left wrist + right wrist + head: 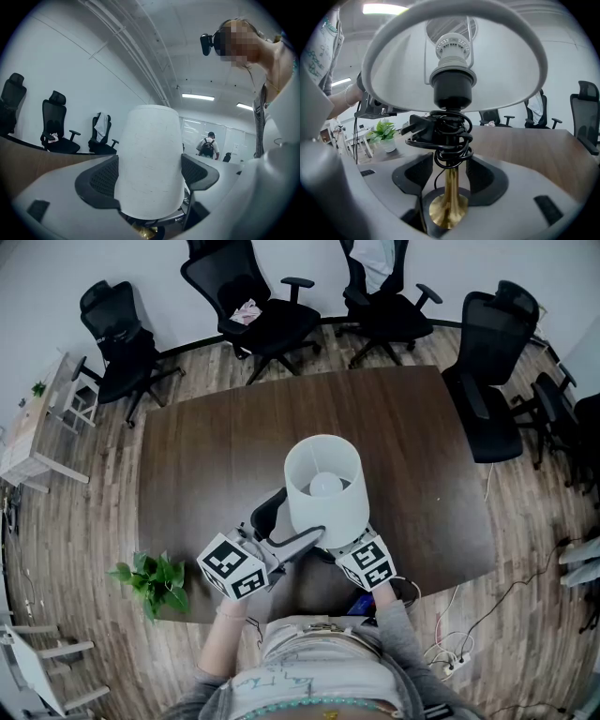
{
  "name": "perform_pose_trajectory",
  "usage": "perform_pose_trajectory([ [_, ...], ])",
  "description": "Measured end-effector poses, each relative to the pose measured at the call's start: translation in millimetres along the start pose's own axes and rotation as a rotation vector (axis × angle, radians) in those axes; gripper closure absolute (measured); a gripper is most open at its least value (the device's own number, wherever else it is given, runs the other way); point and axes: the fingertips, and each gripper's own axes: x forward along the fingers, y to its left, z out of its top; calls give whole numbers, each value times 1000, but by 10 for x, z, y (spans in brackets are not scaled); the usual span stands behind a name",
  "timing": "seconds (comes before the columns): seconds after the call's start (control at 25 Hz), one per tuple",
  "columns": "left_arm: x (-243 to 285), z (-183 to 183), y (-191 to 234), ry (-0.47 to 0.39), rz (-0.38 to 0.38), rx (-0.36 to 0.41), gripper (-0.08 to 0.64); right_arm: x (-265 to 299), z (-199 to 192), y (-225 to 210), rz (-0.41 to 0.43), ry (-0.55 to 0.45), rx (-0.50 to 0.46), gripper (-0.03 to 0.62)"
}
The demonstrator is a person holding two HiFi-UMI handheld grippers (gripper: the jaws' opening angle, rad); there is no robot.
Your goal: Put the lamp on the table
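While left gripper (150,180) clamps lamp (323,491), right gripper (449,177) gapes.

Dark wooden table (225,446), lamp (323,488) at near edge

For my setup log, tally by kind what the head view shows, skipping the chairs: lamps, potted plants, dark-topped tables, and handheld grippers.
white-shaded lamp with brass stem: 1
green leafy potted plant: 1
dark brown wooden table: 1
handheld two-jaw grippers, left gripper and right gripper: 2
Total: 5
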Motion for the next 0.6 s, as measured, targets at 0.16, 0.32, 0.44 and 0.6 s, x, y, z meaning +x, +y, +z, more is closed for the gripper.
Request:
perform_pose_trajectory([
  [0.16, -34, -19, -22, -1, 11, -5, 126, -39, -5, 4, 2, -7, 6, 368],
  [0.32, -35, -8, -63, 6, 10, -4, 126, -99, 3, -21, -7, -16, 9, 368],
  [0.44, -46, -27, -98, 8, 13, -1, 126, -137, -24, -16, -10, -16, 6, 364],
  [0.6, -73, -65, -135, 3, 11, 1, 126, -197, -60, -9, -21, -14, -1, 354],
])
